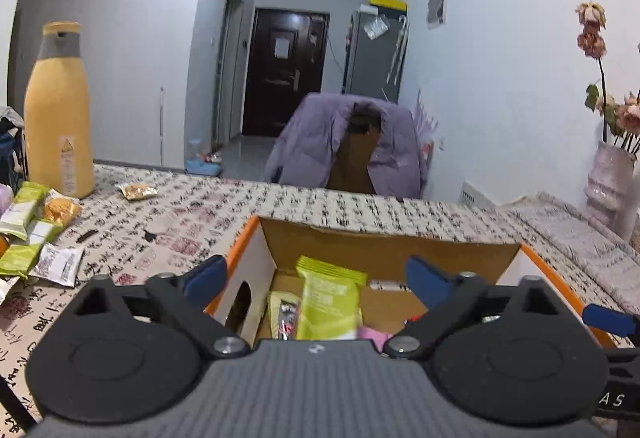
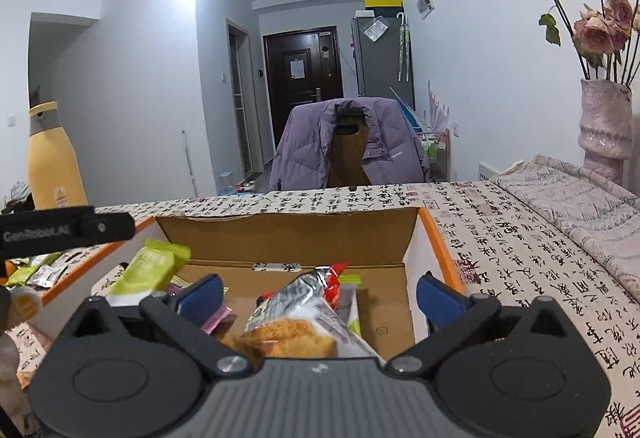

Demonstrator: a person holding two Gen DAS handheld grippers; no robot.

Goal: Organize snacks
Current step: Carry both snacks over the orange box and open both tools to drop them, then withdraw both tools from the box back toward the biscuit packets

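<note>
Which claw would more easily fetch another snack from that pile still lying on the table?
Probably the left. The loose snack pile lies at the left claw's own left side, near the yellow bottle. The right claw hangs open over the box, farther from that pile. Both claws look empty.

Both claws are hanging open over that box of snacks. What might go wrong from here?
1. The green packet stands tilted in the box; it could topple, or catch the open left gripper.
2. The right gripper is open over the cake packet; a hard squeeze could crush it.
3. Reaching for the loose snacks risks bumping the tall yellow bottle beside them.
</note>
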